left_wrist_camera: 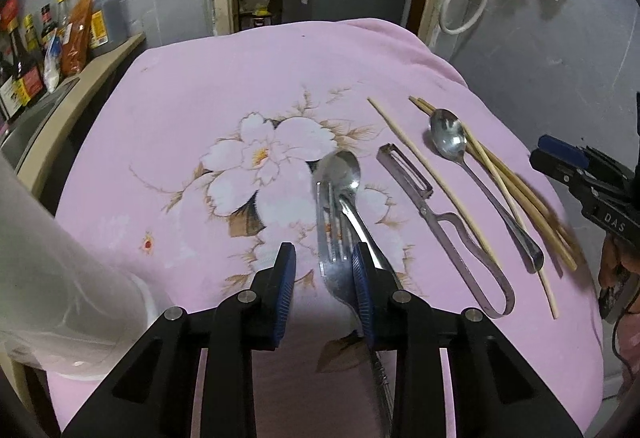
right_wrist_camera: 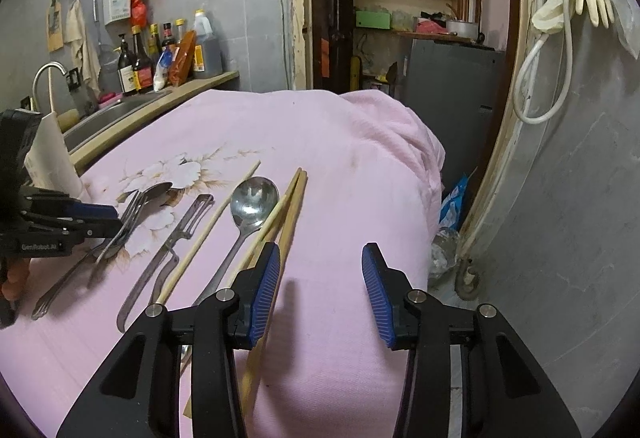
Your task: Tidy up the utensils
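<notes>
Left wrist view first: a pink flowered cloth (left_wrist_camera: 200,98) covers the tabletop and every utensil lies flat on it. That soft, slightly giving fabric should let a thin handle sink a little, so a pinch will probably have to come down onto the cloth to get under the edges.

Ahead and to the right of the left gripper (left_wrist_camera: 324,294) lies the metal peeler (left_wrist_camera: 436,222), the longest steel piece. It looks rigid and light, with an open loop handle at the near end, and that loop seems the safest hold, well away from the blade.

Farther right lie the wooden chopsticks (left_wrist_camera: 516,190), with one single chopstick (left_wrist_camera: 432,174) apart beside the peeler. They are stiff, very light and round enough to roll, so a grip near mid-length across several at once should hold best.

A steel spoon (left_wrist_camera: 452,138) rests against the chopstick bundle. It will be smooth, hard and likely slippery, so the flat handle is the place to grip, not the bowl.

Between the left gripper's blue pads sit a fork (left_wrist_camera: 332,238) and a second spoon (left_wrist_camera: 344,174), stacked. Its jaws are apart, and the right pad is at the fork's neck. I cannot tell whether it presses. Two polished pieces may slide on each other, so taking both handles together looks wise.

In the right wrist view the right gripper (right_wrist_camera: 322,290) has its jaws apart and holds nothing, and the chopsticks run just outside its left pad.
</notes>
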